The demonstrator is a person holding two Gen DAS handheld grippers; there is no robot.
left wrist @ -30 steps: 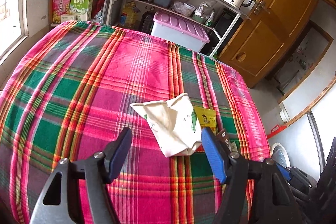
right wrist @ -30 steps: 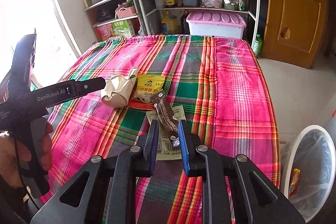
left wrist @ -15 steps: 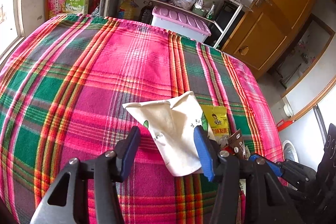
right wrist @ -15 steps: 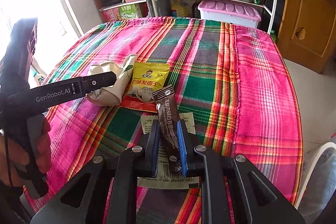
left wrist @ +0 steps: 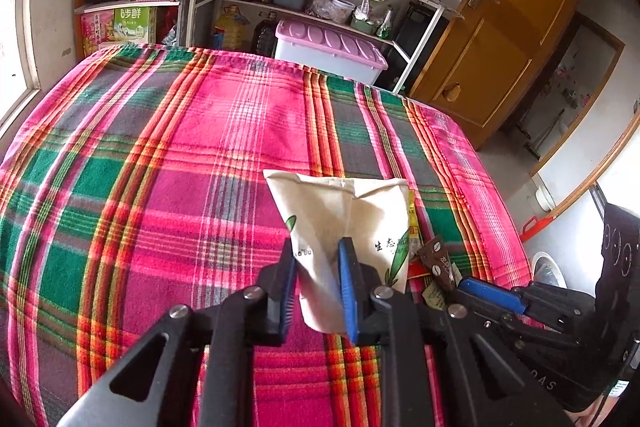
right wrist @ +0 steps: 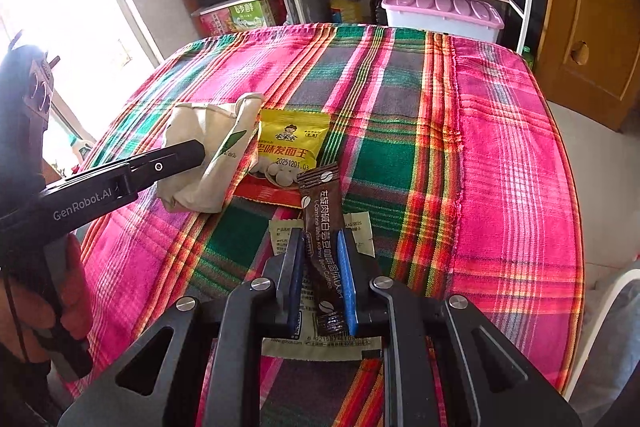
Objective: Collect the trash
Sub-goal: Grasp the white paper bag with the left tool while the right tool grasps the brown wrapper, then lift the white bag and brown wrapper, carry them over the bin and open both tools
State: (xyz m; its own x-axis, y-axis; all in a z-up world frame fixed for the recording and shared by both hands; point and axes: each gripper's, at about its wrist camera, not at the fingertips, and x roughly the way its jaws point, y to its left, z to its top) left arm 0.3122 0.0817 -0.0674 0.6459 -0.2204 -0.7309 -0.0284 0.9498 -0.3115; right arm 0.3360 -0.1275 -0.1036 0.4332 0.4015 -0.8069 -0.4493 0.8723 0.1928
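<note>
Pinched between the left gripper's jaws, the crumpled white paper bag sits on the plaid tablecloth; its contents stay hidden. Seen from the right wrist, the right gripper clamps the brown coffee sachet over a flat label, just beside the yellow snack packet.

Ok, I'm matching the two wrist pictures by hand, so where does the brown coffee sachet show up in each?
Left wrist: the brown coffee sachet peeks out at lower right, beside the cream paper bag.
Right wrist: lower centre, between the right gripper fingers.
Shared landmark: the pink-lidded storage box under the shelves.
</note>
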